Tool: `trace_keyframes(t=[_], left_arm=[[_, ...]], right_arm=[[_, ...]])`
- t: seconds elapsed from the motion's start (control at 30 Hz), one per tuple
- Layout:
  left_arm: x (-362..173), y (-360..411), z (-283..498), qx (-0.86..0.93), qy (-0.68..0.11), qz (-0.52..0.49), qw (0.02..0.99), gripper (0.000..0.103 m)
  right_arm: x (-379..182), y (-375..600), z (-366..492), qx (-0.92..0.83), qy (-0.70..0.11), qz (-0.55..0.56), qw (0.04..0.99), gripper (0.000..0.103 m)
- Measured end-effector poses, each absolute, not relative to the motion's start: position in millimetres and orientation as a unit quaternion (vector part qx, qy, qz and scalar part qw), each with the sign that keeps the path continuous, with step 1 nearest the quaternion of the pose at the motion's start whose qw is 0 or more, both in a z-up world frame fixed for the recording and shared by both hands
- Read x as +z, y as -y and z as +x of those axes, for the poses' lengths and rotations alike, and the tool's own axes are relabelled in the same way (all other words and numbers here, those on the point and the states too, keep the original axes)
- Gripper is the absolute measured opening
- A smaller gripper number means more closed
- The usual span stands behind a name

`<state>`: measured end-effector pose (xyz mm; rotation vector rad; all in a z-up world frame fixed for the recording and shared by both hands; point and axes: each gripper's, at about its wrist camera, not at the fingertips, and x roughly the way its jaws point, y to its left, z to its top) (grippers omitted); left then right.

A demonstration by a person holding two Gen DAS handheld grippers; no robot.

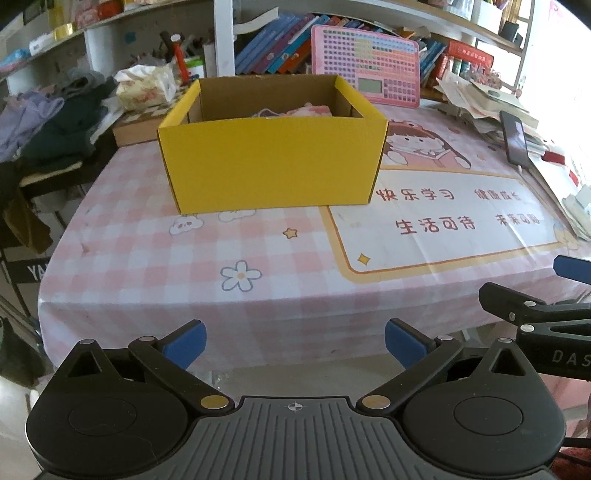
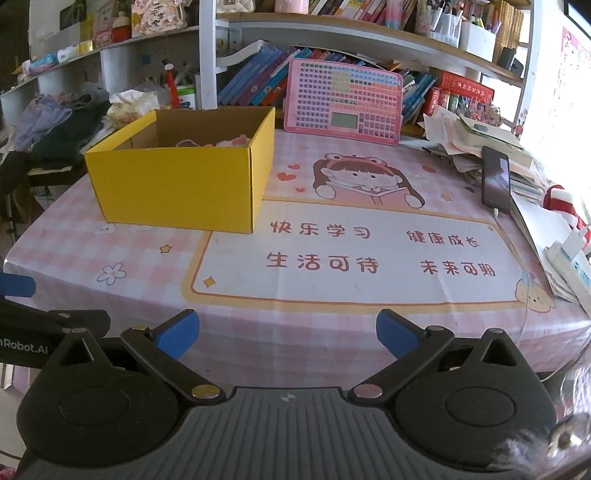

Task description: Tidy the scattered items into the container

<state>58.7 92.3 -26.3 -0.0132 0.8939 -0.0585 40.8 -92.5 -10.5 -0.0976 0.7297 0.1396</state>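
Both tools are back off the near edge, level and pointing in over the cloth. The left hand-held gripper (image 1: 295,341) has its blue pads spread wide with nothing between them, and the right hand-held gripper (image 2: 287,334) is the same, fingers well apart and empty. In the left wrist view the right tool pokes in at the right edge, so the two sit side by side.

The tabletop (image 2: 369,314) wears a pink checked cloth printed with a cartoon reading girl, flowers, stars and a bordered panel of Chinese characters. At the back leans a pink button board (image 2: 343,101), with rows of books on the shelf (image 2: 369,29) behind it. To the right, a messy stack of papers with a dark phone (image 2: 496,181) leaning on it; to the left, a heap of clothes (image 1: 55,118).

The yellow box (image 1: 271,162) stands upright on the left-hand part of the cloth, open side up, long axis running across the left wrist view, broad wall facing that camera. Pink items (image 1: 306,110) show just over its rim, inside; what they are I cannot tell.
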Motion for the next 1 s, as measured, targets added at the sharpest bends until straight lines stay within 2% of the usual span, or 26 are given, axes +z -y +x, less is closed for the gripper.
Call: trace_keyframes(t=[1.0], left_arm=[[-26.6, -80.9, 59.6, -0.043, -0.432, 0.011, 0.901, 0.103]], right_arm=[[-14.1, 101.2, 41.7, 0.061, -0.367, -0.037, 0.927, 0.103]])
